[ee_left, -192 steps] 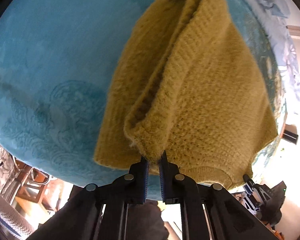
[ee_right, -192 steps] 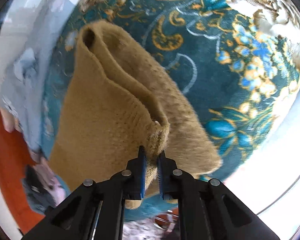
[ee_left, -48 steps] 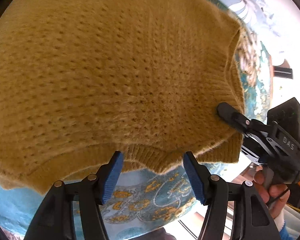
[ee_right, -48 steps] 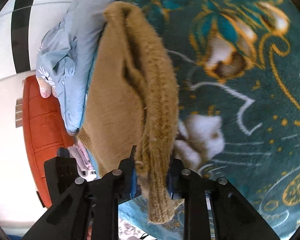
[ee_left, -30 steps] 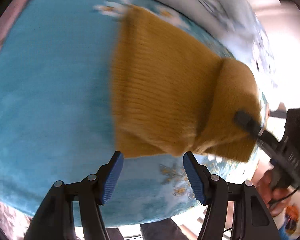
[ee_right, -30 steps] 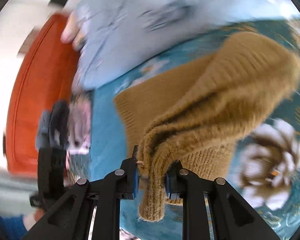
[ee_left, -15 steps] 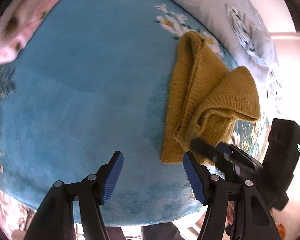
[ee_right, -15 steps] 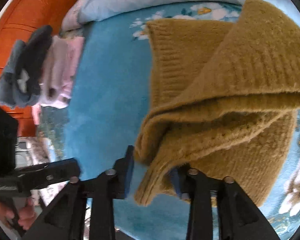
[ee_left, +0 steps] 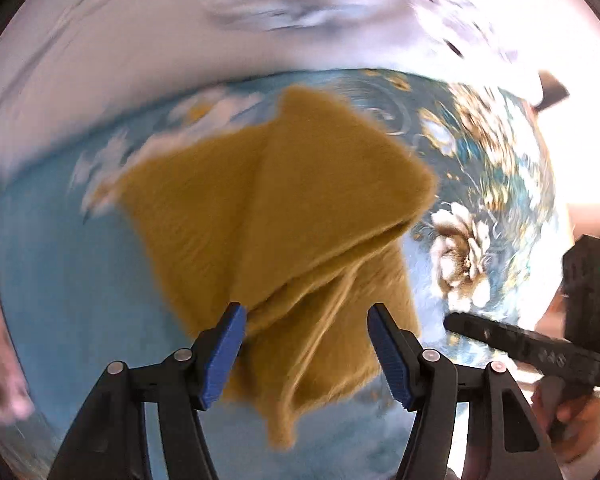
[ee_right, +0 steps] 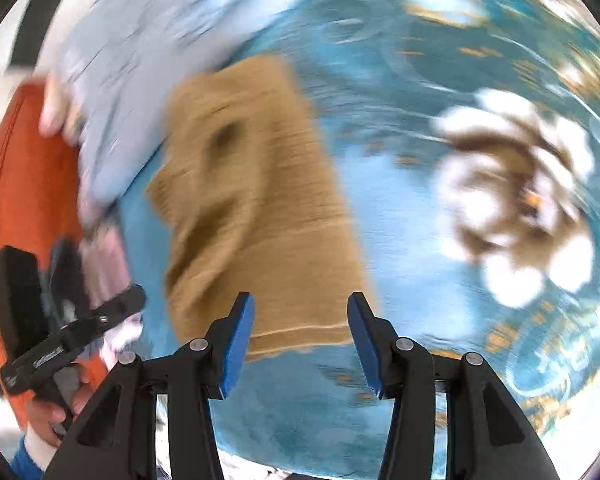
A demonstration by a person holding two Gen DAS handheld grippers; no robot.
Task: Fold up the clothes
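Observation:
A mustard-yellow knitted sweater [ee_left: 284, 216] lies bunched in rough folds on a teal floral blanket [ee_left: 68, 280]. My left gripper [ee_left: 304, 344] hangs open just above the sweater's near edge, nothing between its blue pads. In the right wrist view the same sweater [ee_right: 260, 208] lies in front of my right gripper [ee_right: 300, 336], which is open and holds nothing. The right gripper's black body [ee_left: 540, 344] shows at the right of the left wrist view, and the left gripper's body [ee_right: 60, 344] at the lower left of the right wrist view. Both views are motion-blurred.
A pale blue-grey duvet [ee_right: 140, 52] is heaped behind the sweater. An orange headboard [ee_right: 16, 200] stands at the left, with pink and dark folded clothes [ee_right: 100, 264] near it. A person's hand [ee_right: 56, 404] grips the left tool.
The right gripper has opened and let go of the sweater, which now lies on the blanket. Both grippers have swung round, and the left one now sits close over the sweater.

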